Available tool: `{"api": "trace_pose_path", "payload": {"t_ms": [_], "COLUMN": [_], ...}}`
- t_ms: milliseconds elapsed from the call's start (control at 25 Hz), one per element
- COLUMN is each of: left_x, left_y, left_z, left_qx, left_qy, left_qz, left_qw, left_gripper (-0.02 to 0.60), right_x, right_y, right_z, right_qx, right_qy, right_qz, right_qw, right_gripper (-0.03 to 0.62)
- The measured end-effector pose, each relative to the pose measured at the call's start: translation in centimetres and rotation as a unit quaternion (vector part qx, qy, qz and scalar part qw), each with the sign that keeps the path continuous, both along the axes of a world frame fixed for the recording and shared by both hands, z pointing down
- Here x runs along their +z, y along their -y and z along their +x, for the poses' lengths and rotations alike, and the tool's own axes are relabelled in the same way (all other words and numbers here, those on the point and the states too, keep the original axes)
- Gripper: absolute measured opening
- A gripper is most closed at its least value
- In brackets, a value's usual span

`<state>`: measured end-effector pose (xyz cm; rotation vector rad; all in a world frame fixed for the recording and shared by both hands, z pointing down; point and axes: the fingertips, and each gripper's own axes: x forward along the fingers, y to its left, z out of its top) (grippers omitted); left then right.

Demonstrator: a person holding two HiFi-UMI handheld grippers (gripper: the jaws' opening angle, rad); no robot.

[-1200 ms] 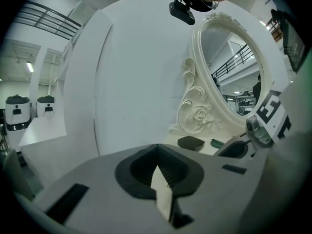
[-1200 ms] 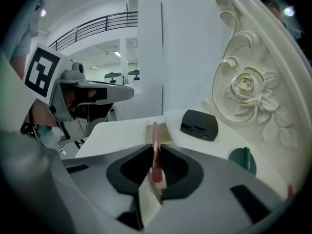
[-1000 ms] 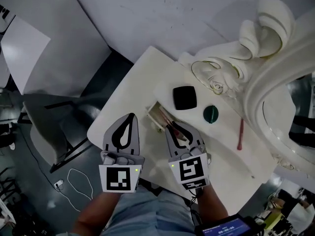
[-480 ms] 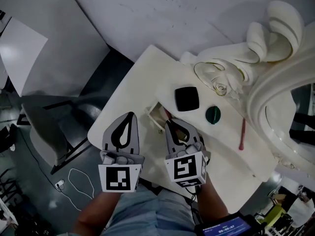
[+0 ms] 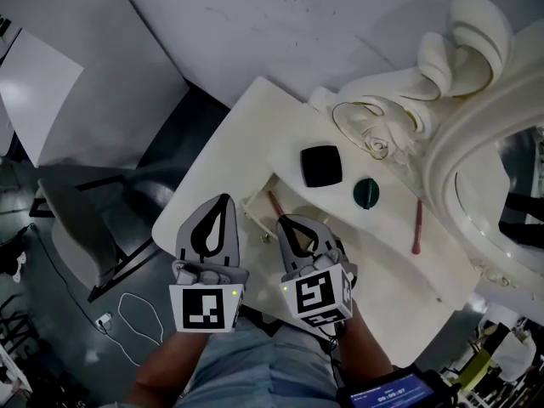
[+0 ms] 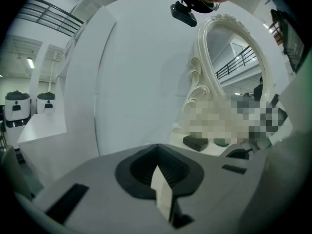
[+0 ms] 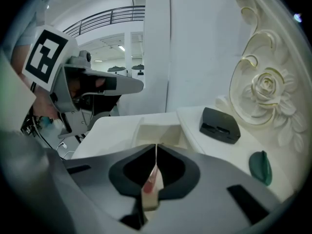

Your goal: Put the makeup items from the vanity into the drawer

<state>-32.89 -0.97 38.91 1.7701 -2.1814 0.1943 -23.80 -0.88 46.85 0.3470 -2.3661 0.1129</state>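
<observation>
Jaws of the hand-held gripper (image 7: 156,149) together, reddish item (image 7: 150,183) in their slit, drawer (image 7: 158,130) open ahead, black case (image 7: 220,126), green disc (image 7: 261,167)

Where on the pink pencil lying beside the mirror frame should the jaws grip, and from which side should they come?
Grip the pink pencil around mid-shaft, probably coming down from above with the jaws straddling its width. It lies flat on the vanity top, so only its top and sides are free, and the mirror frame close alongside leaves little room for a sideways approach.

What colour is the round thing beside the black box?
The round thing is dark green, clearest in head view.
</observation>
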Motion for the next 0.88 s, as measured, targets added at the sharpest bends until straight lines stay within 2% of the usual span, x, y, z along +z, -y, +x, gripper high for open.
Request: {"api": "trace_pose_path", "payload": {"t_ms": [440,600,720,880], "left_x": [-1.8,-3.0,-3.0,-4.3], "left_y": [0.1,0.8,1.8,3.3], "left_z": [2.8,5.0,7.0,10.4], "left_qx": [0.038,0.092,0.123,0.172], "left_qy": [0.012,0.071,0.068,0.068], "left_qz": [0.019,0.036,0.048,0.069], "left_qw": [0.999,0.9926,0.9889,0.9803], "left_gripper": [-0.002,-0.002,-0.002,-0.002], "right_x": [-2.8,-4.5,-4.8,-6.1], "right_y": [1.2,2.5,4.2,6.9], "right_z": [1.6,4.1,6.6,12.3], "right_qx": [0.073,0.111,0.159,0.245], "right_qy": [0.057,0.076,0.079,0.081], "right_qz": [0.014,0.022,0.034,0.049], "right_qw": [0.996,0.991,0.984,0.965], "right_gripper": [0.011,0.011,0.011,0.011]}}
